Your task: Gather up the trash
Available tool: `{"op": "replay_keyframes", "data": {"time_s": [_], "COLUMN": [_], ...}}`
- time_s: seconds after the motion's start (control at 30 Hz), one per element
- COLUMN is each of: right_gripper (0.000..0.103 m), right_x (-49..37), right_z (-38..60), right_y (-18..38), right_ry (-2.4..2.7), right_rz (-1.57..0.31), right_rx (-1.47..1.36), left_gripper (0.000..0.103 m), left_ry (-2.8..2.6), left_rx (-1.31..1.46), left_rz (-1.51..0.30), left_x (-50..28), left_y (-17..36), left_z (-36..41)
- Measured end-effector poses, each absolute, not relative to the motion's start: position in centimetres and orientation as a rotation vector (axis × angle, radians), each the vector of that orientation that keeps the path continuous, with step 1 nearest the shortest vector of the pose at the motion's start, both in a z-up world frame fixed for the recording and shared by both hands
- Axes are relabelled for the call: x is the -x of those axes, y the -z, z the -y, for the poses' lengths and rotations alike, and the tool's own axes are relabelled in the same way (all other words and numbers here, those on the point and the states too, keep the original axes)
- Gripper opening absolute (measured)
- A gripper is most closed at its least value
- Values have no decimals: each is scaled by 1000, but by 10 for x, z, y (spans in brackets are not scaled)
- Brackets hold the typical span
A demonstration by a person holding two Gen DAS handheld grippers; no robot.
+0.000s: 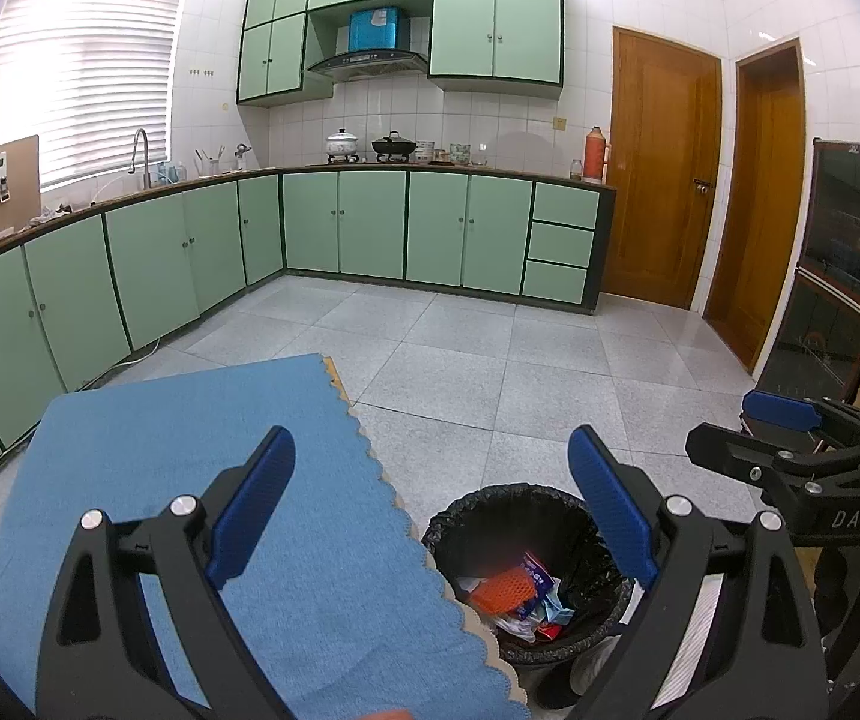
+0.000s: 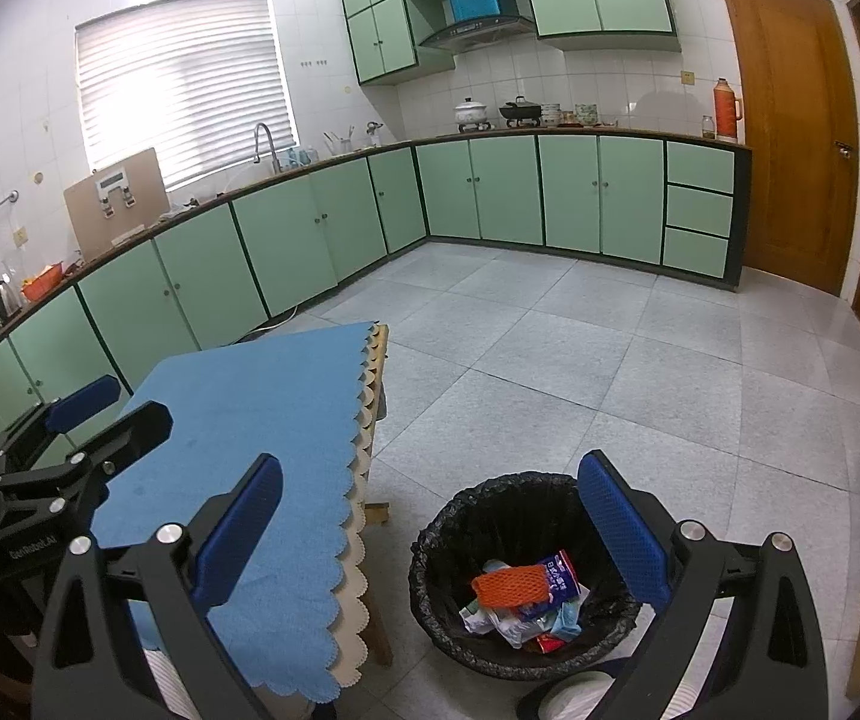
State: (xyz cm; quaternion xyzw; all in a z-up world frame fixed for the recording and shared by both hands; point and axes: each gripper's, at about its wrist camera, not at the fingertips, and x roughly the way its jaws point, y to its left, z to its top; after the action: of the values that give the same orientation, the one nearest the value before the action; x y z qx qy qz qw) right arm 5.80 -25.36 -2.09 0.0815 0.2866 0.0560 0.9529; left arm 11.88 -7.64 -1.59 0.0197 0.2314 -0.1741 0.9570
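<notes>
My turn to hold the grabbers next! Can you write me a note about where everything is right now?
Left gripper: open, holding nothing, over the table edge and bin.
Right gripper: open, holding nothing, beside the left one.
Bin: on the floor by the table, black liner; inside lie an orange net, wrappers and crumpled bits.
Table: blue cloth; the part in view shows no trash.
Done: trash seen is in the bin.
Left: check the table's near end and the floor nearby, out of view here, for anything missed.
</notes>
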Motion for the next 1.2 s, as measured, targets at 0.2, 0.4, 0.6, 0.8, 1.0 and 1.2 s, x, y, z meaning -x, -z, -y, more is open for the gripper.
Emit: {"op": "replay_keyframes", "data": {"time_s": [0.2,0.4,0.6,0.8,1.0,1.2], "right_gripper": [97,97,97,97,97,97], "right_x": [-58,-60,-63,-64,-65,-65], "right_z": [253,254,256,260,264,265], "right_y": [21,22,26,30,32,32], "right_ry": [-115,-118,-117,-118,-118,-119], "right_rz": [-582,-584,-588,-592,-595,-597], "right_rx": [-167,-166,-166,-166,-168,-167], "left_gripper": [89,89,89,89,89,89], "left_ry": [353,355,355,358,357,352], "left_rx": [-41,-39,-38,-34,-35,-34], "left_rz": [-470,-470,-472,-471,-476,-483], "left_x": [-119,-119,-119,-120,-121,-122], "left_y": [16,16,16,15,18,16], "left_z": [76,75,75,77,80,85]}}
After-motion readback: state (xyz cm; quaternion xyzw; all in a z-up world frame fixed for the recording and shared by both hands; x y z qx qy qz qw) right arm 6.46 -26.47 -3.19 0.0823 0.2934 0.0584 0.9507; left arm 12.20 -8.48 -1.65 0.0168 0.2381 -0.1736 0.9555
